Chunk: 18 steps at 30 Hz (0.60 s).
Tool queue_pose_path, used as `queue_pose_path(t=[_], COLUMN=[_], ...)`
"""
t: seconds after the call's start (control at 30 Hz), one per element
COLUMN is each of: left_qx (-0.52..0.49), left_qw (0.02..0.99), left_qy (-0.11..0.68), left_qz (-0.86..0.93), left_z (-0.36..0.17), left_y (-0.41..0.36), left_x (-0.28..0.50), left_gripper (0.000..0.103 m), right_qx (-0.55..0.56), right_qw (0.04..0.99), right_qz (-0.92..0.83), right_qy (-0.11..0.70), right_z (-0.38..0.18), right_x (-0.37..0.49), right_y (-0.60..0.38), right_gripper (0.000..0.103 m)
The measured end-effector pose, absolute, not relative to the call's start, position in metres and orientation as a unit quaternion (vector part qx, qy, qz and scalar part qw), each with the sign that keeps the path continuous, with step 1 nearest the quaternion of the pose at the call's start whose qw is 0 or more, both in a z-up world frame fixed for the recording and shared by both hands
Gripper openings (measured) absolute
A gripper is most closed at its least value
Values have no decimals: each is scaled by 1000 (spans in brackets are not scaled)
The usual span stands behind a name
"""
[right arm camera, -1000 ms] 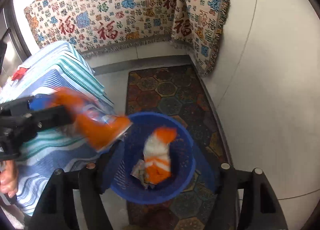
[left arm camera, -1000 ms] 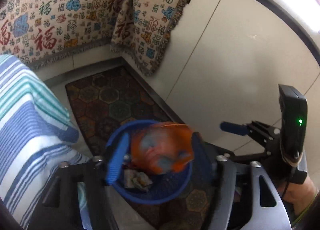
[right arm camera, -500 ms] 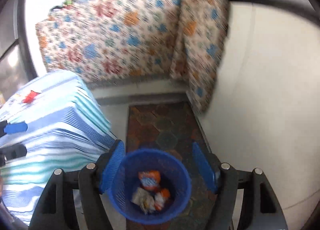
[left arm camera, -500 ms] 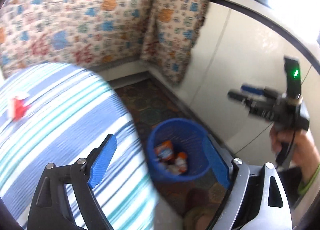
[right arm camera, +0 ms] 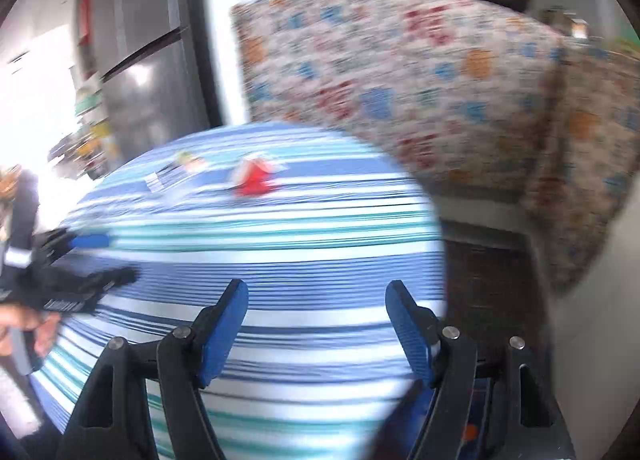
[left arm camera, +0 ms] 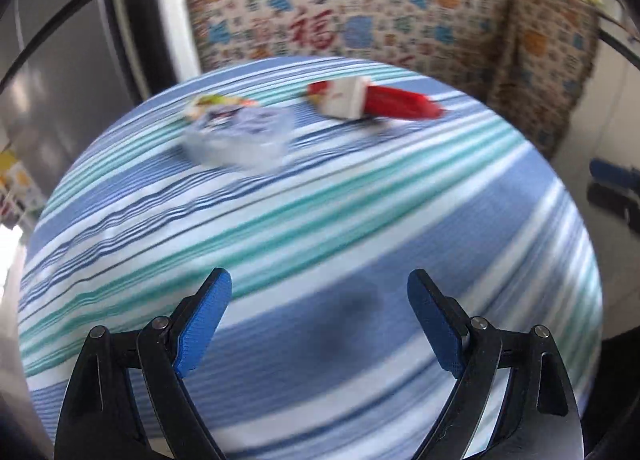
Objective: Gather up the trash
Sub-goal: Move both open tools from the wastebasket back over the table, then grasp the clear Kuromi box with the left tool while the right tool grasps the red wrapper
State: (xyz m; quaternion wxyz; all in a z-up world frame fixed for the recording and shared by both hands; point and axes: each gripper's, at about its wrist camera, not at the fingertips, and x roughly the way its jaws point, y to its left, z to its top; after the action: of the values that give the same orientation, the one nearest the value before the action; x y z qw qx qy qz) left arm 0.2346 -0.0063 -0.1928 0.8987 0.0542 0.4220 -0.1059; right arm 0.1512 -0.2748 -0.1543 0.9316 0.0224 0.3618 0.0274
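Over the round table under its blue, teal and white striped cloth (left arm camera: pixel 360 219), the left gripper (left arm camera: pixel 319 320) hangs with its blue-padded fingers (left arm camera: pixel 202 324) spread wide and nothing between them; its jaws have just been opening. Only the left wrist view resolves the trash on the far side of the cloth: a blurred, crumpled clear plastic wrapper with blue print (left arm camera: pixel 240 135) and, well apart to its right, a red and white snack packet (left arm camera: pixel 372 101). The right wrist view shows both as small smears, the red packet at (right arm camera: pixel 256 177), but it alone shows the brown patterned floor mat (right arm camera: pixel 484 284) beside the table and a hand (right arm camera: pixel 24 330) gripping the left tool. The right gripper (right arm camera: pixel 316 328) is likewise parted and empty. A cream patterned fabric with red characters (left arm camera: pixel 360 7) drapes behind.
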Motion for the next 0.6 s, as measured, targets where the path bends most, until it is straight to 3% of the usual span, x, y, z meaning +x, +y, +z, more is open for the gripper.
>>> queue_pose_path(t=[0.23, 0.3, 0.6], left_qx=[18, 24, 25], left_qw=[898, 892, 890], left_qy=[436, 450, 452], left_qz=[-57, -46, -51], left_z=[-204, -209, -211], left_y=[33, 34, 37], left_x=[261, 266, 269], left_gripper=[92, 103, 103], right_qx=[-47, -43, -33], right_qw=[914, 910, 895], right_qz=[58, 61, 71], right_qy=[399, 409, 440], right_z=[-183, -188, -202], right_x=[191, 198, 209], right_y=[-196, -189, -186], right_gripper=[73, 73, 73])
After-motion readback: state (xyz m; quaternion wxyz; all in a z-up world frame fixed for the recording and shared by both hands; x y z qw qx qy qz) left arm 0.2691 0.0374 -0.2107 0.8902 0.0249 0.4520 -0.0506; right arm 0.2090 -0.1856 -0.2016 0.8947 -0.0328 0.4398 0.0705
